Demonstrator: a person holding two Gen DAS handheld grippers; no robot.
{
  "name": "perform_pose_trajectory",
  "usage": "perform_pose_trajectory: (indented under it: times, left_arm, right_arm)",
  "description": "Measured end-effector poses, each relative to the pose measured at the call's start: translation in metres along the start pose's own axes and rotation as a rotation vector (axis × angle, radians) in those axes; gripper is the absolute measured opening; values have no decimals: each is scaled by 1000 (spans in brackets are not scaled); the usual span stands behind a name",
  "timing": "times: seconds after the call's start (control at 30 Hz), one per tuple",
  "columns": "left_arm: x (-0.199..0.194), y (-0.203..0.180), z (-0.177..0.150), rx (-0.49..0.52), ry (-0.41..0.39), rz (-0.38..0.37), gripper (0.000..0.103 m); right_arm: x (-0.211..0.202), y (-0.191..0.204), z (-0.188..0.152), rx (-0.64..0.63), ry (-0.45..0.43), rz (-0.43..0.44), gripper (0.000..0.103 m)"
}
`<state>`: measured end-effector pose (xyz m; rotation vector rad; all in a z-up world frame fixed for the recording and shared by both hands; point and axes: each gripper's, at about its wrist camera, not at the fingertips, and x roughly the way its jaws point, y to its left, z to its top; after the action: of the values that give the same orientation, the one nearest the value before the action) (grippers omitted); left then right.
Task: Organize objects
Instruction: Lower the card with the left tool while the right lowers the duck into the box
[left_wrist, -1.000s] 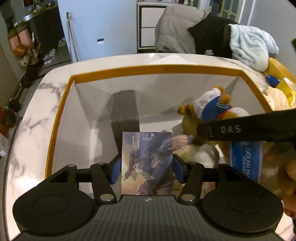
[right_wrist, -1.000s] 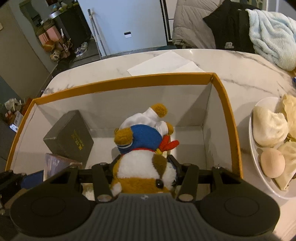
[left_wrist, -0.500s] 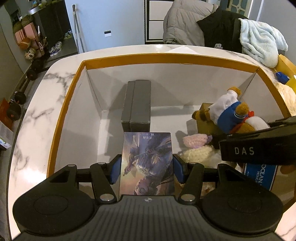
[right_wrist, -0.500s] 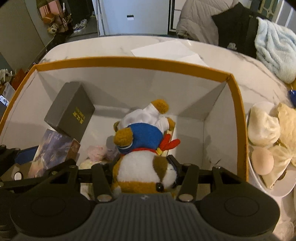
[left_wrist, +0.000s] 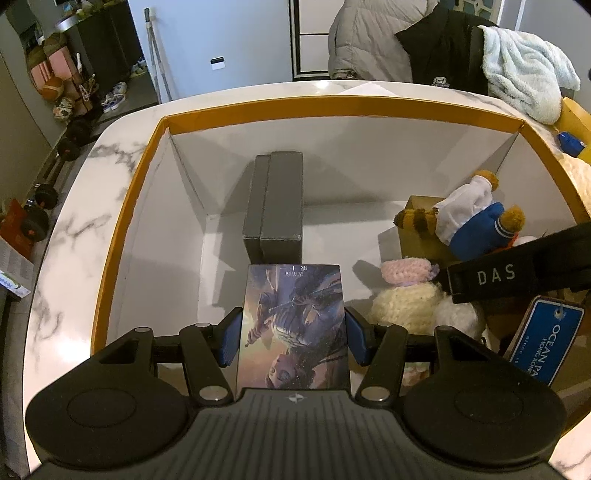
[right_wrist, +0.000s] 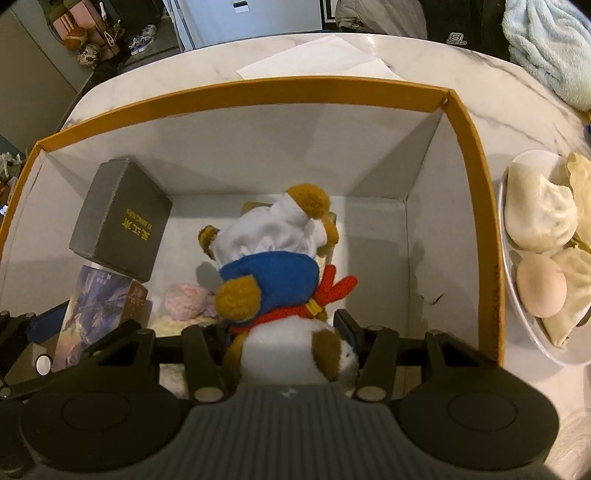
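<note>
An orange-rimmed white box (left_wrist: 129, 206) stands on the marble table; it also shows in the right wrist view (right_wrist: 476, 155). My left gripper (left_wrist: 293, 338) is shut on an illustrated card box (left_wrist: 293, 325), held over the box's near left part. My right gripper (right_wrist: 284, 343) is shut on a plush toy in blue and white (right_wrist: 273, 273), held head-down above the box's middle; the toy also shows in the left wrist view (left_wrist: 469, 218). A dark grey box (left_wrist: 275, 206) leans against the far wall inside (right_wrist: 122, 229).
A pink and cream knitted toy (left_wrist: 406, 291) and a brown carton (left_wrist: 417, 225) lie in the box. A blue tag (left_wrist: 546, 339) hangs at the right. A plate of buns and an egg (right_wrist: 539, 258) sits right of the box. Paper sheets (right_wrist: 317, 59) lie beyond it.
Both grippers have risen and pulled back over the box, each still holding its object. The plush toy has tipped further forward, head down.
</note>
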<state>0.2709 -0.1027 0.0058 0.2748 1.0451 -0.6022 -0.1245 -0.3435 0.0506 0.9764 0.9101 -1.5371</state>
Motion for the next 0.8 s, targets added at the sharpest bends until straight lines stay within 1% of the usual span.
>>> perform_pose_trajectory:
  times: [0.1, 0.17, 0.2, 0.27, 0.4, 0.5, 0.63, 0.73, 0.8]
  left_arm:
    - [-2, 0, -1, 11, -8, -11, 68]
    - [-4, -2, -3, 20, -30, -11, 74]
    - [-5, -3, -3, 25, -41, -11, 78]
    - [-7, -4, -4, 31, -59, -6, 81]
    - [-7, -6, -4, 42, -61, 2, 82]
    - [-6, -3, -4, 31, -54, -8, 82]
    - [-7, -2, -5, 27, -58, -15, 82]
    - [-8, -3, -6, 33, -64, -13, 82]
    - [-9, -3, -7, 30, -66, -14, 82]
  right_arm:
    - [-2, -1, -2, -5, -2, -2, 57]
    - [-3, -1, -2, -10, -7, -1, 59]
    - [-3, -1, -2, -13, -9, 0, 63]
    - [-4, 0, -2, -19, -14, 7, 66]
    - [-5, 2, -3, -31, -21, 2, 67]
    - [-6, 3, -3, -39, -29, -7, 67]
    - [-10, 8, -7, -76, -67, -15, 69]
    - [-15, 13, -11, -117, -102, -40, 71]
    - [-18, 17, -14, -149, -132, -61, 73]
